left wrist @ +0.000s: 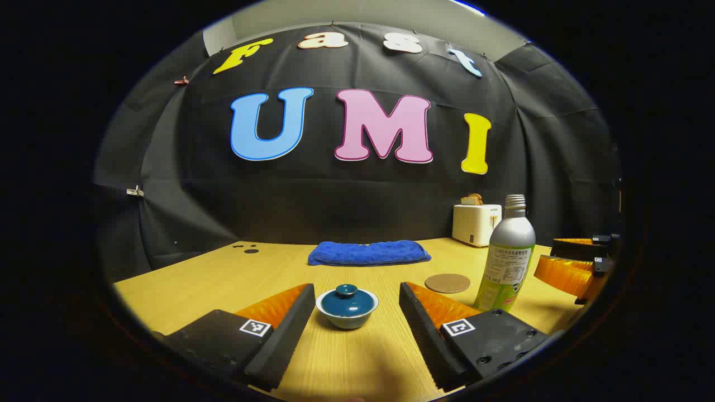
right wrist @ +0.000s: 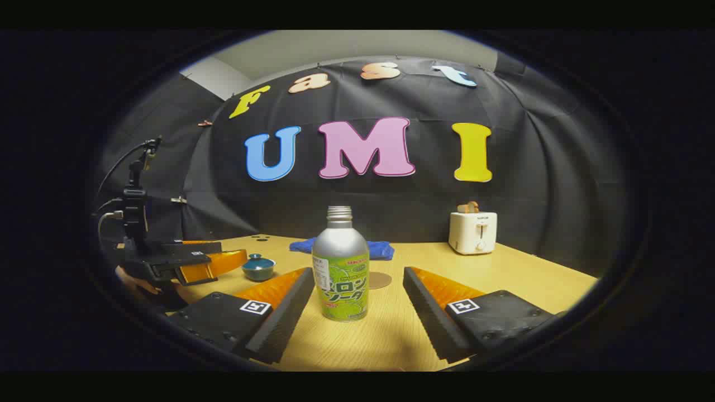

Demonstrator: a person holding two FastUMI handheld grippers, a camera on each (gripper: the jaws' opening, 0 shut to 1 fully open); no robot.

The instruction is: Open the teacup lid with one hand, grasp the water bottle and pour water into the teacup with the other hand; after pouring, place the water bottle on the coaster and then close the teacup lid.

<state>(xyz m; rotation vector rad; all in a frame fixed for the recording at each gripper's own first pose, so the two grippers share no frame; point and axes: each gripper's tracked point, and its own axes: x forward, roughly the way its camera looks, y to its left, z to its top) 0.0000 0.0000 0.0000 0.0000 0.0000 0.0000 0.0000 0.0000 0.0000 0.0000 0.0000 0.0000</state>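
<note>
While the left hand-held gripper (left wrist: 357, 310) hovers wide open and empty above the bench (left wrist: 184, 279), the lidded teacup (left wrist: 347, 307) sits between its spread fingers, untouched, its lid (left wrist: 347, 300) on. The right hand-held gripper (right wrist: 357, 301) is likewise spread wide and holds nothing, with the uncapped water bottle (right wrist: 340, 265) upright between its fingers, apart from both. The round coaster (left wrist: 447, 283) lies just beside the bottle, a folded blue towel (left wrist: 368, 252) and a white toaster (right wrist: 472, 231) farther back.
</note>
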